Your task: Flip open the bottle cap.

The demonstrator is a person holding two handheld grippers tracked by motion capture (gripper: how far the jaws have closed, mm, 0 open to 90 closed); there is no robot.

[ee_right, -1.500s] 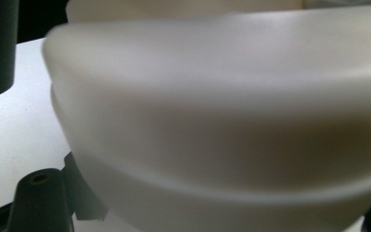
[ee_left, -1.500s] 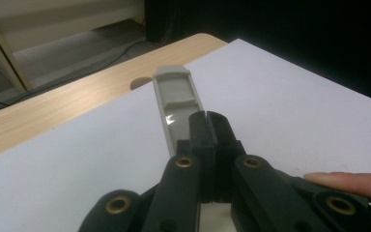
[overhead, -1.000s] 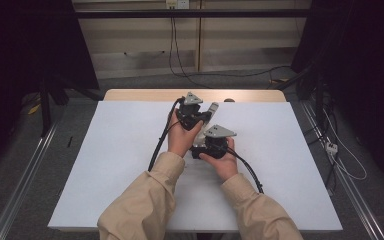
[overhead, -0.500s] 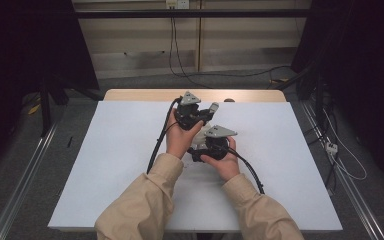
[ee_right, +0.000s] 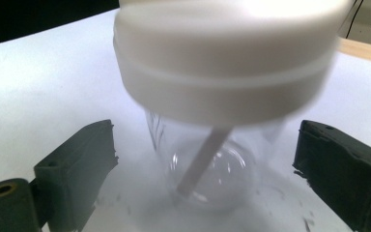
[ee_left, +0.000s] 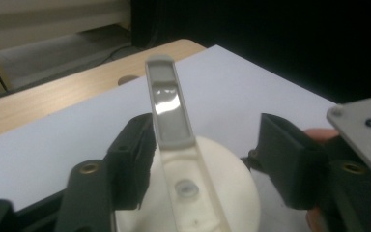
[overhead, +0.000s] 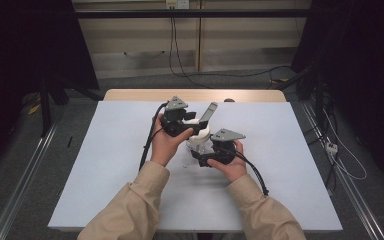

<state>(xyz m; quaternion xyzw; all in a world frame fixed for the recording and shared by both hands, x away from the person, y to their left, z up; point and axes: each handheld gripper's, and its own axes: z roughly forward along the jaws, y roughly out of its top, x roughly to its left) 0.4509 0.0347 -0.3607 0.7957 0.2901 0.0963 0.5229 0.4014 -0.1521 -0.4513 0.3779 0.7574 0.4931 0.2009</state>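
From the high view, both hands sit close together near the middle of the white table. The left gripper is up against the white lid of a small clear jar, and the lid's grey flap stands tilted up and away. The right gripper sits low beside the jar, nearer the person. Tan sleeves come in from below. No writing can be read on the jar from here.

Over to the left gripper view: the left gripper has its jaws apart, and they have just been opening. The grey flap rises between them, just beside one black jaw, though I can't tell whether it touches; the other stands well clear. The white lid lies below. No brand or label on lid or flap.

Now the right gripper view: the right gripper stands apart either side of the clear jar, pads not pressing the glass. The white lid looms blurred above, and a white stick slants down inside the jar. No label here either.
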